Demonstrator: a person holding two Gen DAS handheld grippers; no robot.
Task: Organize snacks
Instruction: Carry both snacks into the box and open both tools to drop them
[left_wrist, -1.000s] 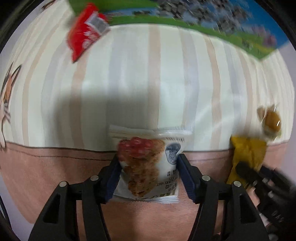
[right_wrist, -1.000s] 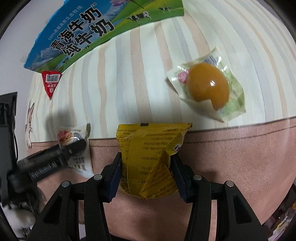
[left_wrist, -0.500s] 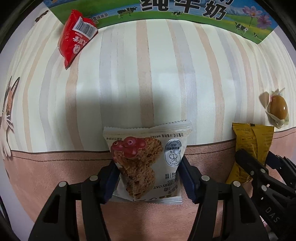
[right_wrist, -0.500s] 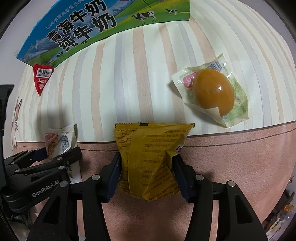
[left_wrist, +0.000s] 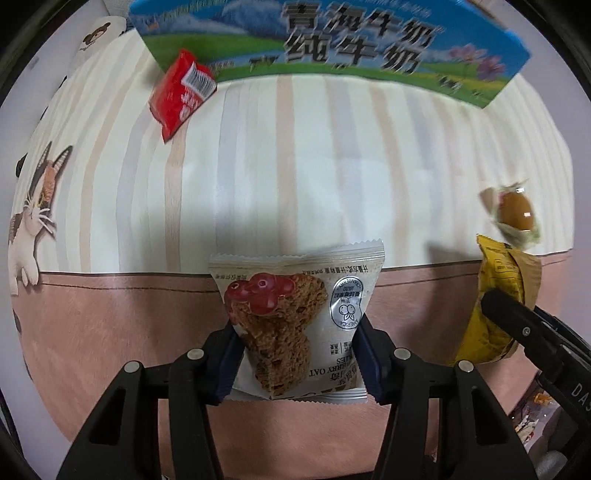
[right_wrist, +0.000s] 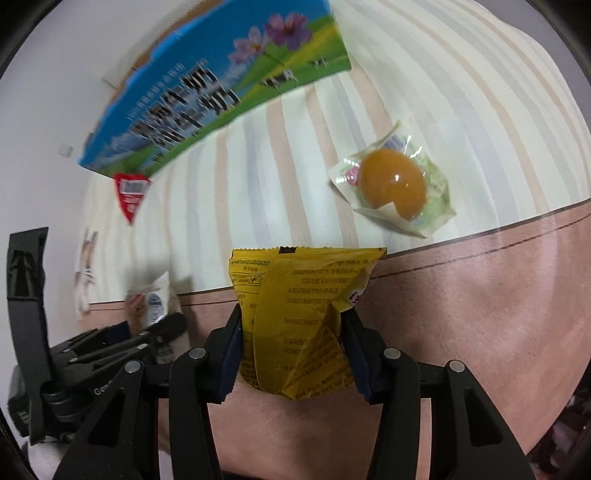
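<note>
Left wrist view: left claw (left_wrist: 295, 354) pinched on a white plastic oat-cookie packet with red berries printed on it (left_wrist: 295, 321), carried clear above the counter with the striped cream-and-pink cloth (left_wrist: 332, 155). Compared with half a second ago, the blue-and-green milk carton box (left_wrist: 332, 48) fills more of the top of the view and the small red foil sachet (left_wrist: 181, 94) sits nearer centre; the claw seems to be travelling toward the box. Yellow crinkled foil snack bag (left_wrist: 502, 295) shows at right in the other claw, a clear-wrapped brown braised egg (left_wrist: 515, 212) lying on the cloth just beyond it. Right wrist view: right claw (right_wrist: 295, 354) clamped on the yellow bag (right_wrist: 299, 325), view now tilted, box (right_wrist: 207, 85) larger and blurred. Egg (right_wrist: 393, 184) and red sachet (right_wrist: 131, 192) remain on the cloth, uncollected. Judgement: both packets are probably mid-carry to the box; two snacks left to gather.
</note>
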